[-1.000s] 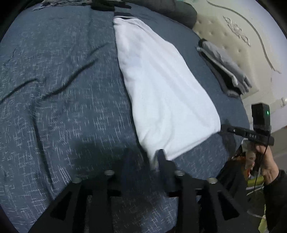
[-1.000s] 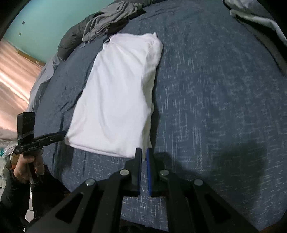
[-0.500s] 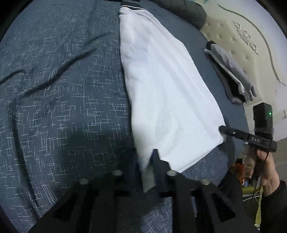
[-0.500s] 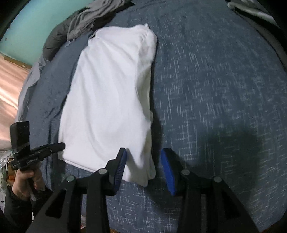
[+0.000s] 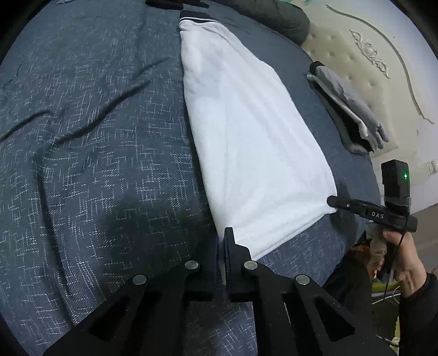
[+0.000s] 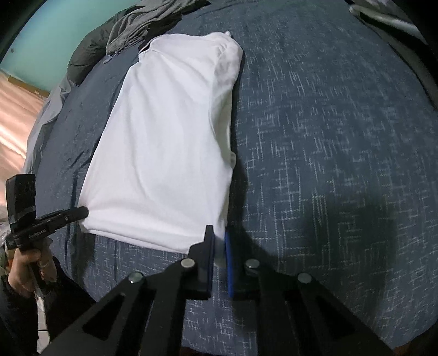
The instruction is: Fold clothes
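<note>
- The dark blue bedspread (image 5: 95, 164) fills most of both views.
- The white shirt (image 5: 246, 131), folded into a long strip, lies flat on it, running from the lower centre to the top centre of the left wrist view.
- A stack of folded grey clothes (image 5: 353, 109) sits at the right edge of that view, beside the cream headboard (image 5: 364, 63).
- A crumpled grey garment (image 6: 142, 24) lies in the upper left of the right wrist view.
- My left gripper (image 5: 222, 243) is clamped on the shirt's near left corner.
- My right gripper (image 6: 218, 246) has its fingers slightly apart around the near right corner; I cannot tell whether they grip it.
</note>
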### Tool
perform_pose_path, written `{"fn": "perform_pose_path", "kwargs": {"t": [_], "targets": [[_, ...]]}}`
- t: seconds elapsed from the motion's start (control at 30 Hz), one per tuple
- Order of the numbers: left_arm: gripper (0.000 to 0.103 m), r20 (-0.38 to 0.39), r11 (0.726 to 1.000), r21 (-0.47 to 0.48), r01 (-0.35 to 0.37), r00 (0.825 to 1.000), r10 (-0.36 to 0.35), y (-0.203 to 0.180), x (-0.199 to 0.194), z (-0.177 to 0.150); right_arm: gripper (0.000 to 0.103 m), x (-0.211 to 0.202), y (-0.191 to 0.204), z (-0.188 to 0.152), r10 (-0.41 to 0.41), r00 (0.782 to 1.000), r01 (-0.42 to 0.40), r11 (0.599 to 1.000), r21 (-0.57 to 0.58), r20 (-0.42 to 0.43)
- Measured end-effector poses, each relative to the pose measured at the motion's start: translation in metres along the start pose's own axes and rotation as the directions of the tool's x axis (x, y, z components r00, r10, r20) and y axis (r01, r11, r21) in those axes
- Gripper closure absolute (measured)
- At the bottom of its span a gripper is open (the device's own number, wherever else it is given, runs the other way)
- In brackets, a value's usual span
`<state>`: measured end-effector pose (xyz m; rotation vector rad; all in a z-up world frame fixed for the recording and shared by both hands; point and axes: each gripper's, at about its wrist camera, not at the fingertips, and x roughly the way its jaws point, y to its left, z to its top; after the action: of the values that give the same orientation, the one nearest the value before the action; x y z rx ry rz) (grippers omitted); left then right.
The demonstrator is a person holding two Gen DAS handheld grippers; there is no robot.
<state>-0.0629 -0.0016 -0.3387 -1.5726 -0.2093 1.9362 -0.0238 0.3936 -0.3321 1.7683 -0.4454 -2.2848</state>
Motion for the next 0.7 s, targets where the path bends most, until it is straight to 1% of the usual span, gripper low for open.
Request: {"fn": "perform_pose_path", "kwargs": {"t": [0.03, 0.07, 0.17, 0.2, 0.27, 0.33, 0.43, 0.57, 0.63, 0.67, 0.7], "targets": [[0.099, -0.006, 1.0, 0.002, -0.006, 1.0, 0.006, -0.001, 0.002, 0.001, 0.096, 0.0, -0.001, 0.0, 0.002, 1.0, -0.002, 1.0, 0.009, 0.0], [0.099, -0.01, 1.0, 0.005, -0.012, 1.0, 0.012, -0.001, 0.003, 0.001, 0.093, 0.0, -0.003, 0.0, 0.004, 1.0, -0.004, 1.0, 0.018, 0.001], [0.098, -0.008, 1.0, -0.002, -0.014, 1.0, 0.014, -0.001, 0.004, 0.001, 0.083, 0.0, -0.007, 0.001, 0.009, 1.0, -0.009, 0.999, 0.043, 0.003], [0.098, -0.008, 1.0, -0.008, -0.011, 1.0, 0.011, 0.0, 0.004, 0.001, 0.077, -0.002, -0.007, 0.002, 0.009, 1.0, -0.009, 0.999, 0.047, 0.005], [0.096, -0.007, 1.0, -0.022, -0.005, 1.0, 0.005, 0.002, 0.004, 0.001, 0.072, -0.005, -0.009, 0.004, 0.015, 1.0, -0.016, 0.998, 0.054, 0.01], [0.085, -0.008, 0.999, -0.036, -0.003, 1.0, 0.003, 0.005, 0.005, 0.0, 0.067, -0.007, -0.01, 0.004, 0.024, 1.0, -0.024, 0.997, 0.07, 0.003], [0.073, -0.001, 0.998, -0.068, 0.008, 1.0, -0.008, 0.012, 0.003, 0.0, 0.066, -0.007, -0.011, 0.004, 0.017, 1.0, -0.015, 0.996, 0.087, -0.02], [0.064, 0.01, 0.994, -0.102, 0.029, 1.0, -0.028, 0.019, -0.002, 0.002, 0.066, -0.011, 0.003, -0.002, -0.005, 0.999, 0.009, 0.996, 0.092, -0.047], [0.061, 0.003, 0.994, -0.102, 0.032, 0.999, -0.032, 0.019, -0.001, 0.003, 0.061, -0.011, 0.004, 0.0, -0.011, 0.998, 0.017, 0.995, 0.102, -0.06], [0.061, -0.003, 0.994, -0.101, 0.035, 0.999, -0.035, 0.018, 0.0, 0.004, 0.055, -0.009, 0.004, 0.001, -0.014, 0.998, 0.021, 0.994, 0.107, -0.068], [0.061, -0.009, 0.994, -0.103, 0.04, 0.999, -0.041, 0.018, 0.002, 0.004, 0.054, -0.008, 0.004, 0.002, -0.017, 0.997, 0.026, 0.993, 0.112, -0.075]]}}
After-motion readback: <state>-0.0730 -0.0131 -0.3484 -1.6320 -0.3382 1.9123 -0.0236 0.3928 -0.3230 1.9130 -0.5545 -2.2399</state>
